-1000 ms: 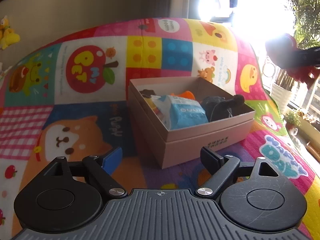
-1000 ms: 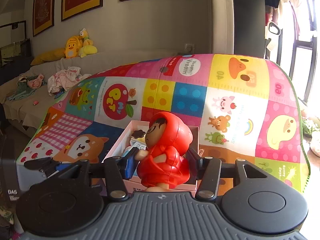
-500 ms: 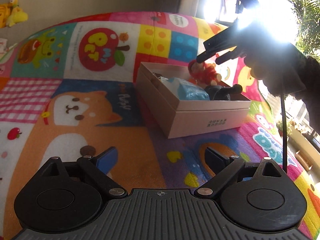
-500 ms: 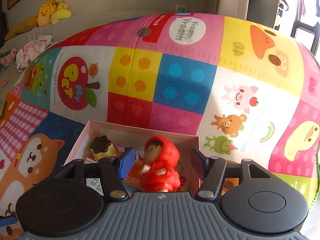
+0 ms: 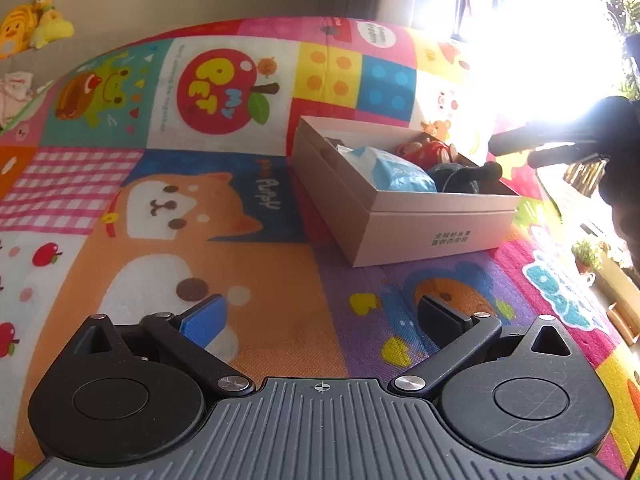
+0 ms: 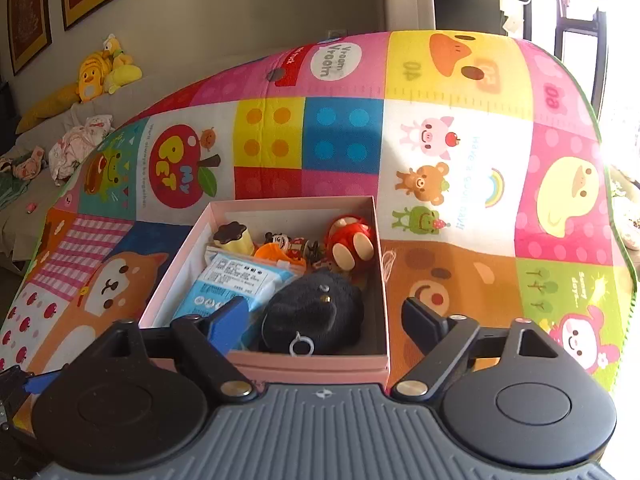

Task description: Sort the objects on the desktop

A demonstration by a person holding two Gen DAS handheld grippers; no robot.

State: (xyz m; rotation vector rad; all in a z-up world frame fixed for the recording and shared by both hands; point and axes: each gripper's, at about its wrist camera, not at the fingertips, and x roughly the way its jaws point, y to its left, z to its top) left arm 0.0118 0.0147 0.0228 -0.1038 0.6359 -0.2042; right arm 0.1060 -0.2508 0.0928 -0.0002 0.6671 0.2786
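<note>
Red figure [image 6: 352, 242] down in box [image 6: 382, 280], far right corner. Right gripper [image 6: 324, 320] jaws just opened, nothing between; left gripper [image 5: 320, 316] spread, empty. Mat [image 5: 240, 280] shows no loose items; sorting looks near done.

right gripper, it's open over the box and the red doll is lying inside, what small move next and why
Probably lift the right gripper up and back from the box. Its jaws have just been opening and nothing is between them; the red doll lies in the far corner, beside the black plush and blue packet. No loose items show on the mat.
</note>
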